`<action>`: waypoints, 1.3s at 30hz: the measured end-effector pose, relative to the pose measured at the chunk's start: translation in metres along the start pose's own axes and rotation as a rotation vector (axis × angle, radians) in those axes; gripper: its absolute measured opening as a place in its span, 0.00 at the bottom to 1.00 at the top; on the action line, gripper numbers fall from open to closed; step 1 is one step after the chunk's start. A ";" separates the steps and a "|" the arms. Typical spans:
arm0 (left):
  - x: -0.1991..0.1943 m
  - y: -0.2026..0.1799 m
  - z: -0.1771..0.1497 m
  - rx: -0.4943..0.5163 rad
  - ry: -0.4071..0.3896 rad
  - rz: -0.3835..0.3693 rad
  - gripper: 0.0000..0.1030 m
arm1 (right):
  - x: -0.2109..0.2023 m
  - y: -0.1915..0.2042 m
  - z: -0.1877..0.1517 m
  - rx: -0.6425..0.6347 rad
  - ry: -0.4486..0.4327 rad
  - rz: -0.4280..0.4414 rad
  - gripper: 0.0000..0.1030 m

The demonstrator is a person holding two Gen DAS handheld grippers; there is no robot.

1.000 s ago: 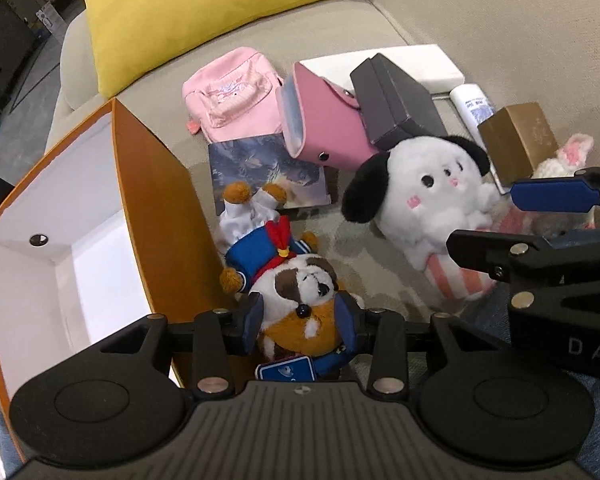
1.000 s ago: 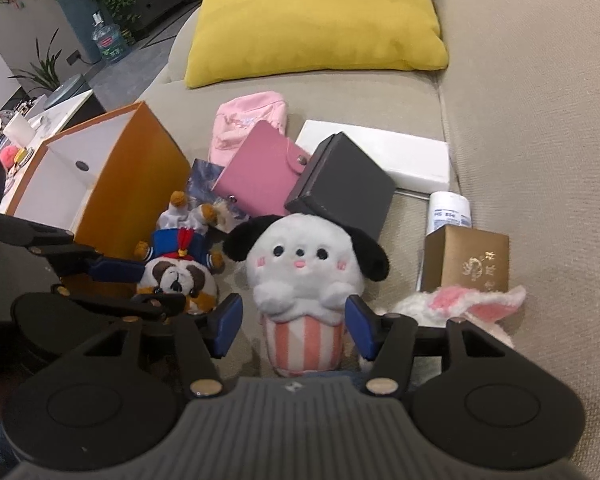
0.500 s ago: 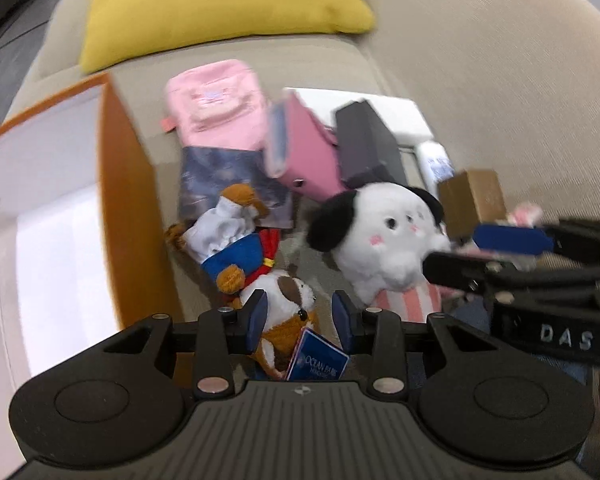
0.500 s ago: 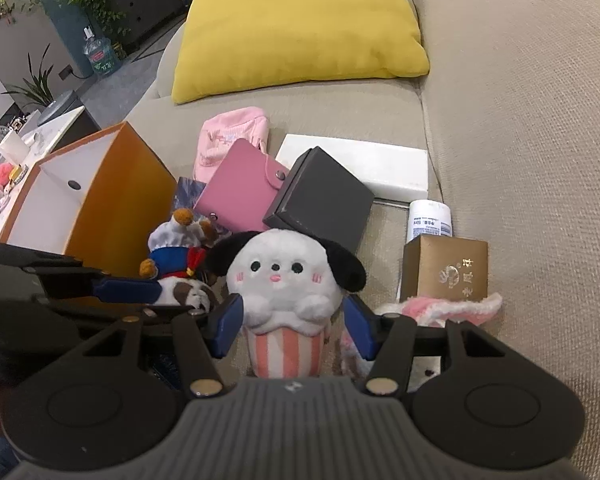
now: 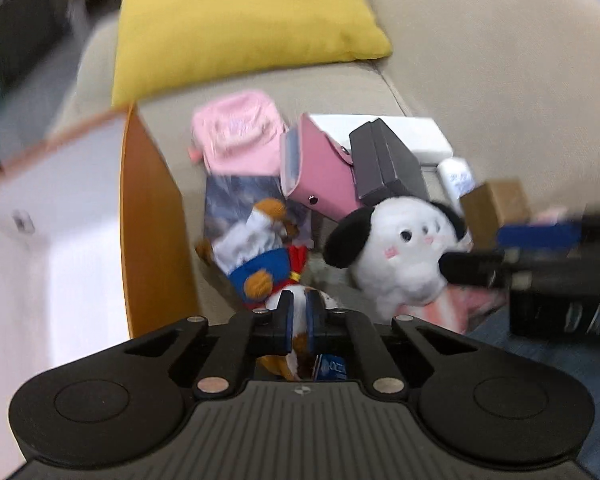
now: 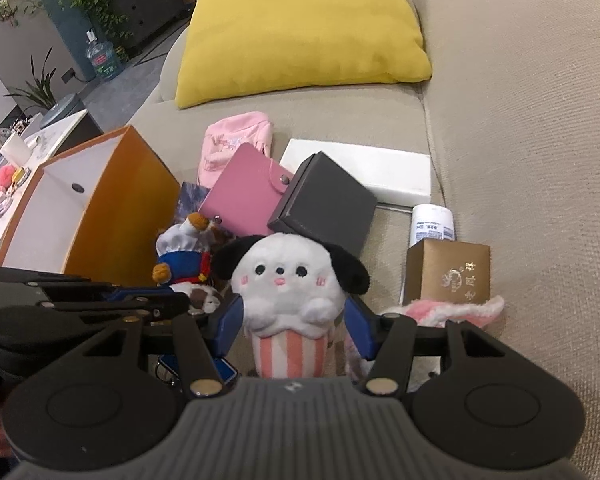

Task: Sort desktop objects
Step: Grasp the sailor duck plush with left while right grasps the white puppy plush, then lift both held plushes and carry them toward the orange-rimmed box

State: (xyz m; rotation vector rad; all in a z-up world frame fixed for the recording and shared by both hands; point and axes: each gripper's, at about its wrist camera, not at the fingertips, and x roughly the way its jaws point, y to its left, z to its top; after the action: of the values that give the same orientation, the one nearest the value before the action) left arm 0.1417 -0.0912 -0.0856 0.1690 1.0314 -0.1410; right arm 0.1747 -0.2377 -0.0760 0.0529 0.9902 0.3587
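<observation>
Within the last second the left gripper [image 5: 298,314] has gone from wide open around the sailor-suited plush [image 5: 260,264] to nearly shut, its blue pads now pinching the toy's brown-and-white head, which bulges out on either side of the narrow gap; this reads as the grasp being made, so the toy looks ready to be lifted toward the orange box [image 5: 148,220] that stands open just to its left. The left view is blurred, which suggests the tool is moving. It points forward and slightly down along the sofa seat, low over the toy, whose body and orange feet stick out away from the fingers. The right gripper [image 6: 294,320] has crept closer to the white dog plush [image 6: 288,280] over the same second and now straddles its striped base with both fingers wide apart, not visibly pressing on it, held level and low. Just beyond sit the gold box [image 6: 448,272], the white bottle [image 6: 432,224], the dark grey box [image 6: 324,208] leaning on the dog's head, the pink wallet [image 6: 244,196], the pink pouch [image 6: 236,140], and farthest the yellow cushion [image 6: 304,28]
</observation>
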 end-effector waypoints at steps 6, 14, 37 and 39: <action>-0.001 -0.019 -0.007 0.175 -0.042 0.088 0.07 | -0.002 0.002 0.001 -0.004 -0.011 0.003 0.57; -0.001 -0.018 -0.008 0.151 -0.026 0.141 0.23 | -0.004 0.002 0.001 -0.004 -0.022 0.003 0.58; -0.008 0.025 -0.004 -0.105 -0.019 -0.213 0.37 | -0.002 0.001 0.003 0.031 -0.006 0.086 0.58; -0.010 0.022 -0.006 -0.084 -0.029 -0.207 0.37 | -0.002 0.009 0.008 0.021 -0.014 0.147 0.53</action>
State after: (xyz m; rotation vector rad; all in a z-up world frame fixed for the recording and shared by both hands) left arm 0.1358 -0.0676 -0.0785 -0.0168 1.0230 -0.2863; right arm 0.1775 -0.2294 -0.0680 0.1474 0.9792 0.4821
